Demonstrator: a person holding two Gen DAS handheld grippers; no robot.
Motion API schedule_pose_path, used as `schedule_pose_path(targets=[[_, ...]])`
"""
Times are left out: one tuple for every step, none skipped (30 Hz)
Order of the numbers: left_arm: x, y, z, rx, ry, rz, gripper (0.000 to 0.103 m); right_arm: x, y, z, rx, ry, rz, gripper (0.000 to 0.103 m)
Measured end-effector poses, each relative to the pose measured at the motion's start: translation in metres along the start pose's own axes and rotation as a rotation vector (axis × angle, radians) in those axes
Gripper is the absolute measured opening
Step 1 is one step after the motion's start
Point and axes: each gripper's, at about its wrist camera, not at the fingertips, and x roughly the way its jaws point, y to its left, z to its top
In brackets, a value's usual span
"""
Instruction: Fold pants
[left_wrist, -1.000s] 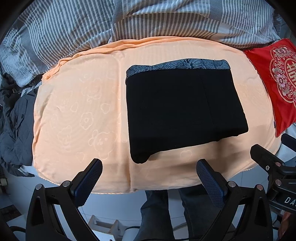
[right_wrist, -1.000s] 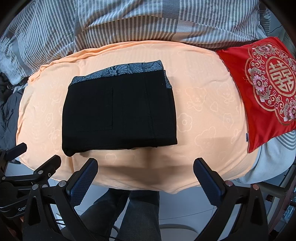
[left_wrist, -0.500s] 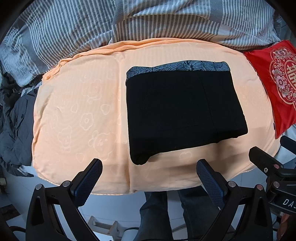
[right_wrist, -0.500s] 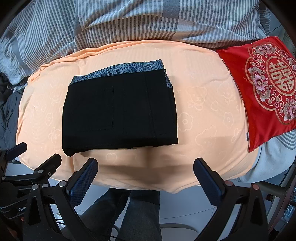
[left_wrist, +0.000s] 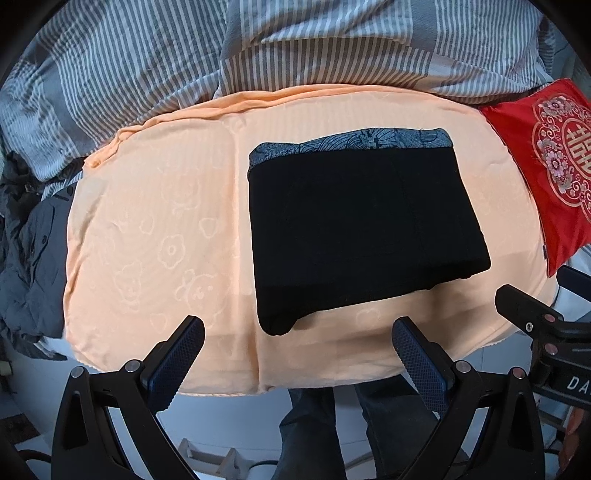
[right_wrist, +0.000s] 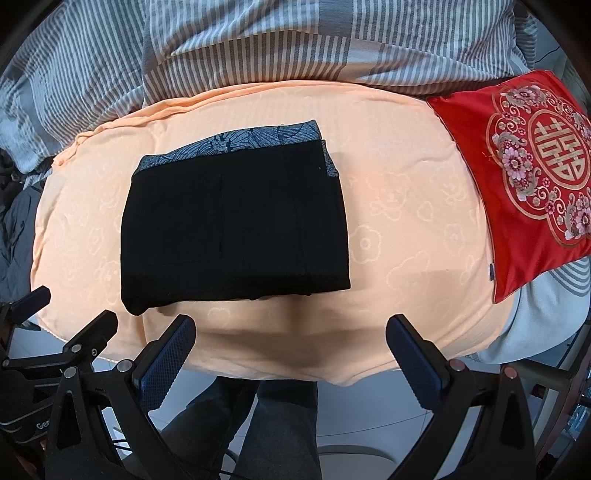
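Almost nothing has moved in the last second: your views have drifted by a hair and the pants lie just as they did. Your left tongs (left_wrist: 295, 349) are spread wide and pinching nothing, and your right tongs (right_wrist: 291, 345) are the same, both hovering off the near edge of the bed. Straight ahead of the left tongs, and ahead and to the left of the right tongs, the black pants (right_wrist: 236, 221) rest as a squared, layered packet on the peach blanket (left_wrist: 159, 236), patterned grey waistband (left_wrist: 351, 144) at the far edge.

Expect soft, light, limp cloth: the layers will slide over one another and sag if you lift by one corner. If you must shift it, pinch through all layers at the near folded edge, one tongs toward each end.

To the right of the packet lies a red cushion (right_wrist: 517, 192) with a gold double-happiness character. "DA" shows on the right tongs' body in the left view; "Gen" on the left tongs' body in the right view.
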Motion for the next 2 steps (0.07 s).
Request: schedule_pose_path(targets=[[-0.0003,0.0004,0.0004,-0.003,0.0,-0.004,0.102,0.0,-0.0002,0.0001,0.002,0.0,-0.001,0.103],[-0.0005,0.0009,0.0008,-0.005,-0.001,-0.006,0.102,0.0,-0.0008,0.0004,0.004,0.0,-0.001,0.103]])
